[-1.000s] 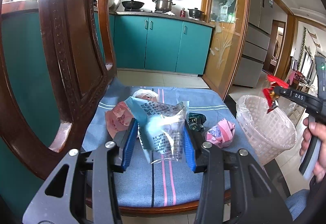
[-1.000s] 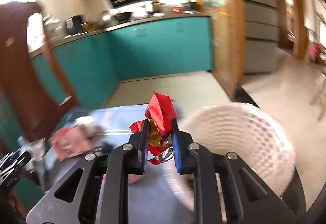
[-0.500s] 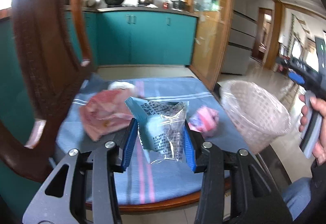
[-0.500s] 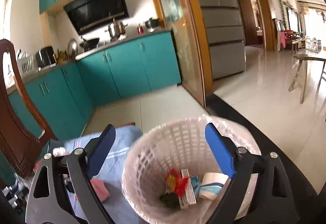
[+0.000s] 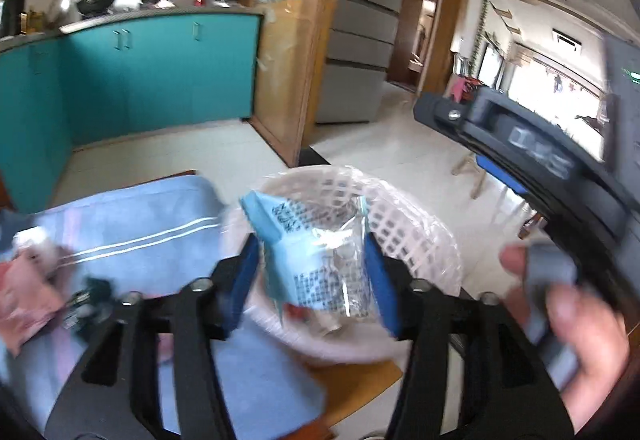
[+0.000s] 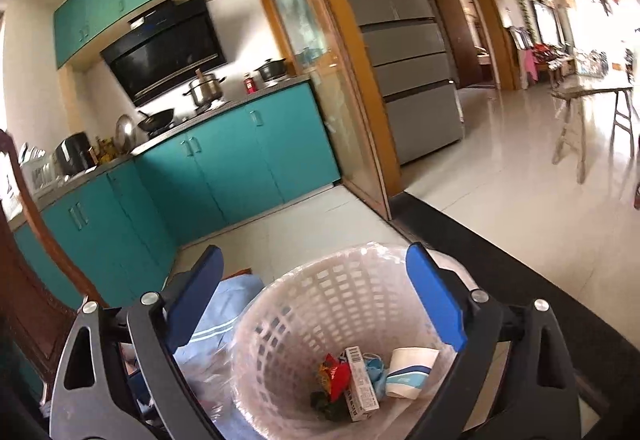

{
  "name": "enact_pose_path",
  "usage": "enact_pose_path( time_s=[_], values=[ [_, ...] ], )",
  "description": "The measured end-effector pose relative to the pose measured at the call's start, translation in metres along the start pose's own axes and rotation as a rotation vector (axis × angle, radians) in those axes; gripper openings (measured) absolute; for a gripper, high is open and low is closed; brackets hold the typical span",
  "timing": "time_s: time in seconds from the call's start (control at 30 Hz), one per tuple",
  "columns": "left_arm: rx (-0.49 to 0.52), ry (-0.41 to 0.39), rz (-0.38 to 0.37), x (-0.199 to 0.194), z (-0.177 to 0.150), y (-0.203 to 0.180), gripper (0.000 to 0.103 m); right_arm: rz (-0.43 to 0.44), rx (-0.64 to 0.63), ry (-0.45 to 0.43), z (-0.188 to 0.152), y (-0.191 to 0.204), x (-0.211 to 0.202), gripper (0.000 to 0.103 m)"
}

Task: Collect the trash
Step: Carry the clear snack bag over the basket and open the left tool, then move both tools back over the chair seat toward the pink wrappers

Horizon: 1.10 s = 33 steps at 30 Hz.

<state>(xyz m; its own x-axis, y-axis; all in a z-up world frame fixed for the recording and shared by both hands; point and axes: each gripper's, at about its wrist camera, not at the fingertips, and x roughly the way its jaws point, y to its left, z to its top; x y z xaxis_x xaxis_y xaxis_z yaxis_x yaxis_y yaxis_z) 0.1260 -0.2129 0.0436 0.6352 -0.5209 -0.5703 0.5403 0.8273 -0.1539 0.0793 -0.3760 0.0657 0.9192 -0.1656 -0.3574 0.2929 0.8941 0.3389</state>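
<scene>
The crumpled light-blue and clear plastic wrapper (image 5: 316, 260) sat clamped between the blue-padded jaws of the left gripper (image 5: 312, 272), held over the rim of the white lattice plastic wastebasket (image 5: 404, 224). A second earlier that wrapper had hung above the middle of the blue striped cloth (image 5: 132, 224) on the chair seat, with the basket well off at 3 o'clock; the left gripper had since swung across, so the drop looked to be the next step. The right gripper (image 6: 316, 304) stood with its jaws wide apart and empty above the basket, and the red foil wrapper (image 6: 334, 380) it had pinched a second earlier lay on the basket floor beside a small printed carton (image 6: 360, 384) and a white paper cup (image 6: 408, 372), so that piece counted as collected. Half a second earlier those jaws were already apart. Pink crumpled wrappers (image 5: 24, 300) remained on the cloth at 9 o'clock of the left view, blurred, so more trash seemed left
</scene>
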Motion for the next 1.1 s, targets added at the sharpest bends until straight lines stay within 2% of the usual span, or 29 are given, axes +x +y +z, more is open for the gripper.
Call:
enact_pose_path(
  time_s=[0.1, 0.23, 0.37, 0.53, 0.7, 0.83, 0.97, 1.1],
  values=[
    [-0.018, 0.02, 0.06, 0.014, 0.002, 0.003, 0.075, -0.002, 0.011, 0.008, 0.0, -0.003, 0.001, 0.091],
    [-0.05, -0.007, 0.121, -0.009, -0.008, 0.029, 0.085, 0.024, -0.017, 0.024, -0.002, 0.004, 0.004, 0.091],
    [-0.068, -0.052, 0.22, -0.054, -0.022, 0.067, 0.09, 0.058, -0.057, 0.043, -0.008, 0.02, 0.005, 0.091],
    [-0.167, -0.13, 0.346, -0.121, -0.044, 0.128, 0.095, 0.112, -0.143, 0.094, -0.02, 0.049, 0.008, 0.091],
    [-0.212, -0.155, 0.457, -0.157, -0.074, 0.167, 0.095, 0.21, -0.248, 0.177, -0.043, 0.088, 0.006, 0.091],
    [-0.264, -0.094, 0.475, -0.158, -0.093, 0.19, 0.095, 0.281, -0.321, 0.252, -0.06, 0.117, 0.005, 0.091],
    [-0.272, -0.092, 0.476, -0.157, -0.094, 0.195, 0.095, 0.307, -0.432, 0.289, -0.081, 0.146, 0.002, 0.09],
    [-0.275, -0.085, 0.463, -0.155, -0.096, 0.194, 0.095, 0.311, -0.473, 0.307, -0.092, 0.157, 0.003, 0.09]
  ],
)
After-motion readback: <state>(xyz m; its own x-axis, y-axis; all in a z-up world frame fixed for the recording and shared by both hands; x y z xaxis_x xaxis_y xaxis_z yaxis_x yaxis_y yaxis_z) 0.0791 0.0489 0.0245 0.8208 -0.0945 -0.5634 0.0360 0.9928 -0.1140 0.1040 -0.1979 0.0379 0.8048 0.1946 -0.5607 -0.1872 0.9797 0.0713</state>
